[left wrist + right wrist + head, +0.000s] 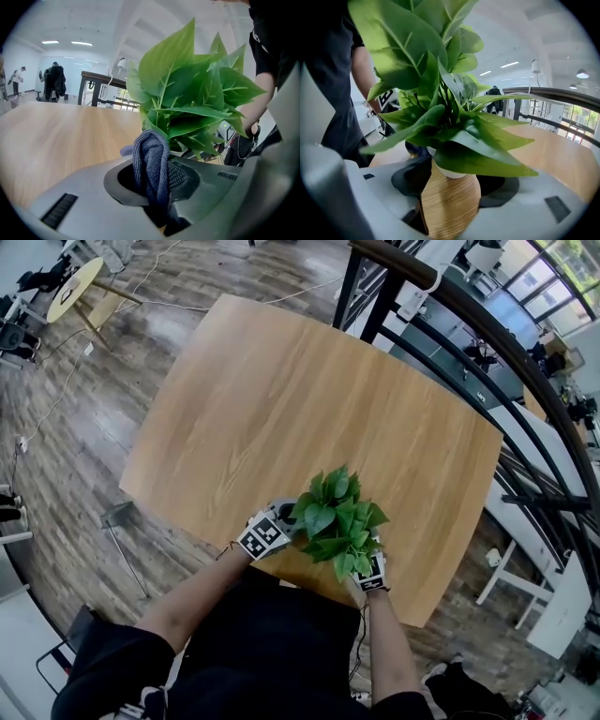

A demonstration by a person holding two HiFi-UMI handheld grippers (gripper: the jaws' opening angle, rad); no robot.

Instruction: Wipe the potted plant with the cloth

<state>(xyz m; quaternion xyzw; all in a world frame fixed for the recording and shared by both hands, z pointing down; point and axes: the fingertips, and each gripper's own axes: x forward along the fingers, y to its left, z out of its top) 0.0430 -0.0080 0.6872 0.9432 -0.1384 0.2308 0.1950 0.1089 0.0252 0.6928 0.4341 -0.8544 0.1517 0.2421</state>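
1. Pinches a folded dark blue-grey knit cloth (151, 161) in the closed jaws of the left gripper (157, 190), right beside the lowest leaves.
2. Spreads the jaws of the right gripper (450, 199) apart, with the green leafy potted plant (440, 117) just ahead of the gap.
3. Flanks the plant from both sides on the light wooden counter (281, 409).

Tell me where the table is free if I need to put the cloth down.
The whole table beyond the potted plant, out to its far and side edges, is bare. Crowded only at the near edge: the left gripper, shut on the cloth, and the open right gripper flank the potted plant.
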